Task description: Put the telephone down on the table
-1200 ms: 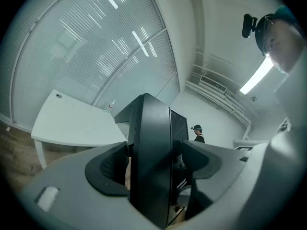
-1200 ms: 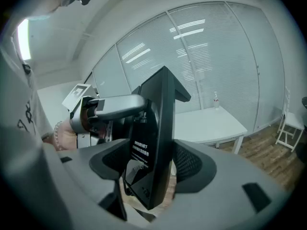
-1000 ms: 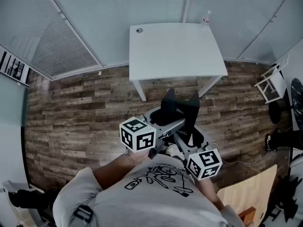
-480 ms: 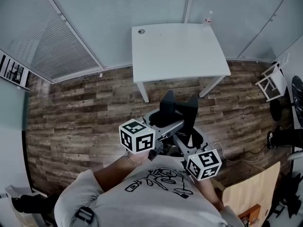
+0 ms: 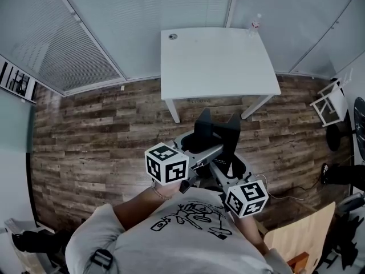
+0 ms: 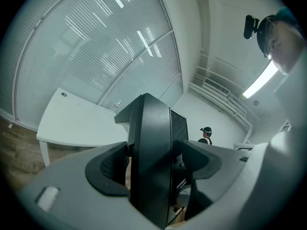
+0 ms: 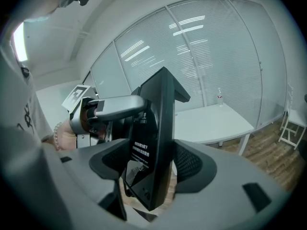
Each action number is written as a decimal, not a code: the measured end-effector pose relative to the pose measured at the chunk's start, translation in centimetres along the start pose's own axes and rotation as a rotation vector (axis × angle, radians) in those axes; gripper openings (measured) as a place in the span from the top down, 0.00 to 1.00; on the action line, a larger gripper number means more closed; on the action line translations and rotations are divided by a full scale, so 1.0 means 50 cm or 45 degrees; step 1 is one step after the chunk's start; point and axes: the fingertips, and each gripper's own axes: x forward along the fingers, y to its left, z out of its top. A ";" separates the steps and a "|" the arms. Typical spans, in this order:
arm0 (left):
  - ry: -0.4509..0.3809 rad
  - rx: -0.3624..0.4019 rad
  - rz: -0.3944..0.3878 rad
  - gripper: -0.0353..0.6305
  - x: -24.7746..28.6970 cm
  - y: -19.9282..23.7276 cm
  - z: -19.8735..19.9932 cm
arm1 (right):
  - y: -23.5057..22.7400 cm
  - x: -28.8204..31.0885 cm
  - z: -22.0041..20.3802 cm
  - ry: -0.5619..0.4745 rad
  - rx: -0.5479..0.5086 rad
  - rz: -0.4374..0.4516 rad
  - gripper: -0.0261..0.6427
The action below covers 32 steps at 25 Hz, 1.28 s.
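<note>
A black telephone (image 5: 212,131) is held in the air over the wooden floor, short of the white table (image 5: 217,61). My left gripper (image 5: 198,140) is shut on its left part, and its marker cube sits close to my chest. My right gripper (image 5: 229,147) is shut on its right part. In the left gripper view the telephone (image 6: 152,147) stands as a dark upright slab, clamped by the left gripper (image 6: 153,164). The right gripper view shows the telephone's (image 7: 156,128) labelled face pinched by the right gripper (image 7: 151,164), with the table (image 7: 211,123) beyond.
A small bottle (image 5: 255,23) stands at the table's far right corner and a small round thing (image 5: 173,36) at its far left corner. Glass walls with blinds run behind the table. A white chair (image 5: 326,104) stands at the right. A person (image 6: 206,134) stands far off.
The table has slid slightly to the right in the head view. Both grippers keep their hold on the telephone in about the same spot.
</note>
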 end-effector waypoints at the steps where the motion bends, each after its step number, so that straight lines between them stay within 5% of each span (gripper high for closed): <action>1: -0.001 -0.004 0.004 0.43 0.010 0.005 0.005 | -0.010 0.004 0.005 0.002 0.000 0.004 0.55; 22: 0.002 -0.022 0.021 0.43 0.370 0.024 0.111 | -0.360 0.019 0.144 -0.011 0.012 0.022 0.55; 32: -0.012 -0.036 0.043 0.43 0.466 0.024 0.125 | -0.456 0.014 0.170 -0.003 0.010 0.045 0.55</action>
